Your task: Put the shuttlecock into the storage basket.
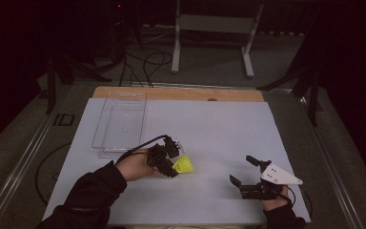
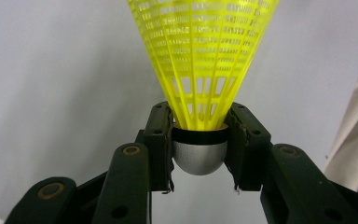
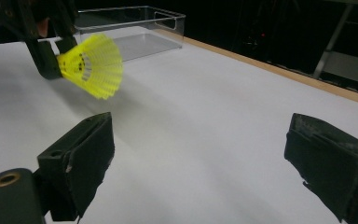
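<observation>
You're looking at a bright yellow shuttlecock [image 2: 205,60] whose skirt is showing a fine lattice of slots and ribs, with a black band and a silver-grey rounded cap. Both the left gripper [image 2: 200,135] and the right gripper [image 3: 205,163] are showing black. The desk [image 1: 219,133] is looking pale grey-white with a wooden-brown far edge, and the bin [image 1: 121,124] is appearing clear.

Yellow shuttlecock [image 2: 204,56], silver-capped, sideways in left tongs [image 2: 199,135]

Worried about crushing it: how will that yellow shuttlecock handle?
The yellow plastic mesh shuttlecock is probably light; its open lattice skirt likely flexes. The left hand-held gripper clamps its rounded grey base, which might slip. Set down, it would probably roll.
</observation>
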{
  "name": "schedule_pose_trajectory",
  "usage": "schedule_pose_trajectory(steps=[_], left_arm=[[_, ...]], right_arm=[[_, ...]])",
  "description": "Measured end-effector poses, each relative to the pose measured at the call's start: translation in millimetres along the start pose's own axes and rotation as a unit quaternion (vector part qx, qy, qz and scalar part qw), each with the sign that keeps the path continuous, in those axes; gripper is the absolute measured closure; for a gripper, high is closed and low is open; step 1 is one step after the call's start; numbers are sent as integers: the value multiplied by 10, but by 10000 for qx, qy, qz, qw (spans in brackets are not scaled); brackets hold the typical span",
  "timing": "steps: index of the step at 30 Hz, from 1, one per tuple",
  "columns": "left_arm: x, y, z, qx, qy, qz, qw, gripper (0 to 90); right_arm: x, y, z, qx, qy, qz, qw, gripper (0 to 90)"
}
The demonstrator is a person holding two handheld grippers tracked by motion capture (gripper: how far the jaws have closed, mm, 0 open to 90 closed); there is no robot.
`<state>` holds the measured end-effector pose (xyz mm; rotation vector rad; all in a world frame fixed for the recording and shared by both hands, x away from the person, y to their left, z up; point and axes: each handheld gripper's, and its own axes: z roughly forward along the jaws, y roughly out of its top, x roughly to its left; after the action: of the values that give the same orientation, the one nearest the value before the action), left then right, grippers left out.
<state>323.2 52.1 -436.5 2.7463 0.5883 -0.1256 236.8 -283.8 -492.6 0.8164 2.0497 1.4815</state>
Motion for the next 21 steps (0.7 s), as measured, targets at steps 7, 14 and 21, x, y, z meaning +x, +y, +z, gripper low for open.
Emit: schedule_pose_trajectory(steps=[7,14,21], left_arm=[[39,-122,-168,-29,11,-66,10000,649],[64,-232,-310,-67,103,-102,9999,649],[94,-347,-480,-143,227,-149,9995,648]], right_arm=[[2,0,7,-5,2,9,10000,84],[-4,-1,5,-4,17,8,10000,84],[-4,-1,4,-8,5,4,10000,84]])
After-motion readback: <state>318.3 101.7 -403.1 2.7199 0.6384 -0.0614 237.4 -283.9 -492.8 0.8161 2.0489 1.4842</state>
